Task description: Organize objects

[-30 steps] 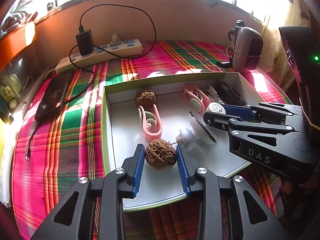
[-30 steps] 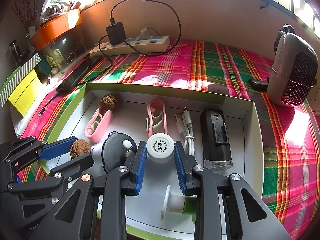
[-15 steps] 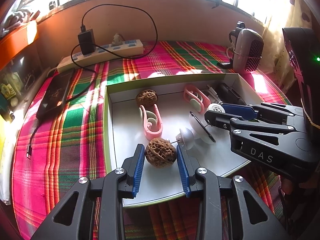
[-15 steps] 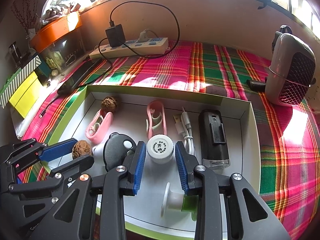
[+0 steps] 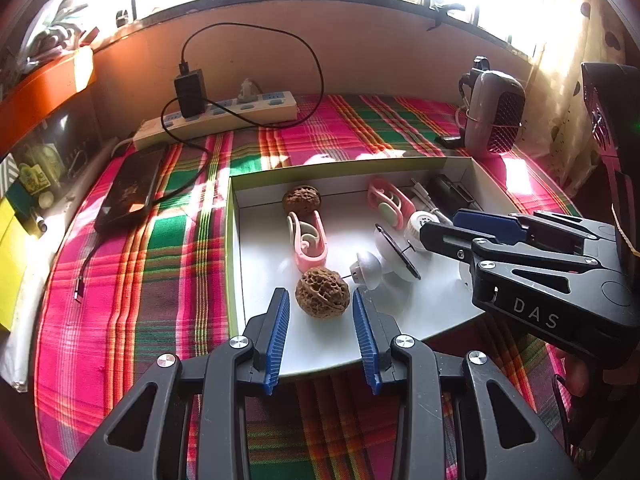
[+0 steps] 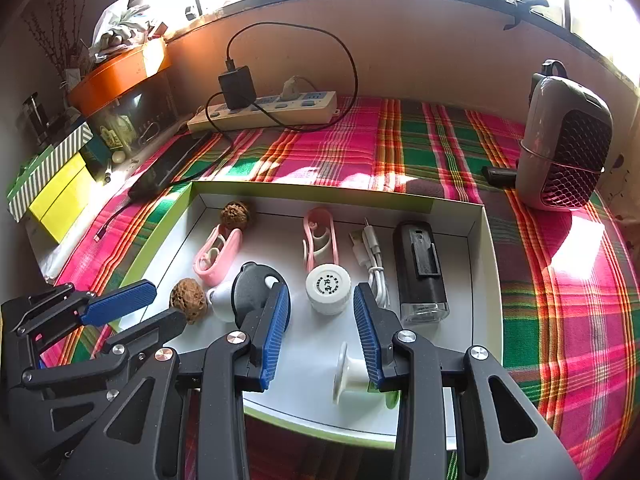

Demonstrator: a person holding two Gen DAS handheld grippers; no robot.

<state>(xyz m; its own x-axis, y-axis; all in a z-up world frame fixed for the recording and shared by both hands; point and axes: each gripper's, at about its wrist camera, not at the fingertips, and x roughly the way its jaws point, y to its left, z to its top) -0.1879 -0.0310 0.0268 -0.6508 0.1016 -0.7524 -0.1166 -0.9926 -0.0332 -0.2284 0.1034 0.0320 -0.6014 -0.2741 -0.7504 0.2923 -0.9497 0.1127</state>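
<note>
Left wrist view shows a brown wrinkled walnut (image 5: 322, 292) lying on the white floor of a shallow white cardboard box with a green rim (image 5: 230, 240), near its front left corner. The left hand-held gripper (image 5: 320, 320) has its blue-padded jaws spread wide on either side of the nut, with a gap at each side, so nothing is gripped. Just behind the walnut lies a pink plastic clip with a pale inner curl (image 5: 307, 242), and behind that a second brown walnut (image 5: 301, 200) sits against the back wall. To the right of the near walnut, a small white dome-shaped piece (image 5: 366, 269) touches a round white and black disc-shaped gadget (image 5: 396, 250).

From the right wrist view, the right hand-held gripper (image 6: 320, 312) is likewise wide apart, its pads flanking a round white cap with printed lettering (image 6: 328, 287) without touching it. A white spool-shaped piece (image 6: 350, 372) lies below the jaws. Beyond the cap are another pink plastic clip (image 6: 320, 238), a coiled white USB cable (image 6: 372, 256) and a black rectangular device with a clear end (image 6: 420, 270).

The box rests on a pink, green and red plaid cloth (image 6: 440, 140) covering the tabletop. Farther back are a white power strip (image 6: 272, 108) with a black charger (image 6: 237, 86) plugged in, and a grey and maroon small fan heater (image 6: 568, 148) at the right.
</note>
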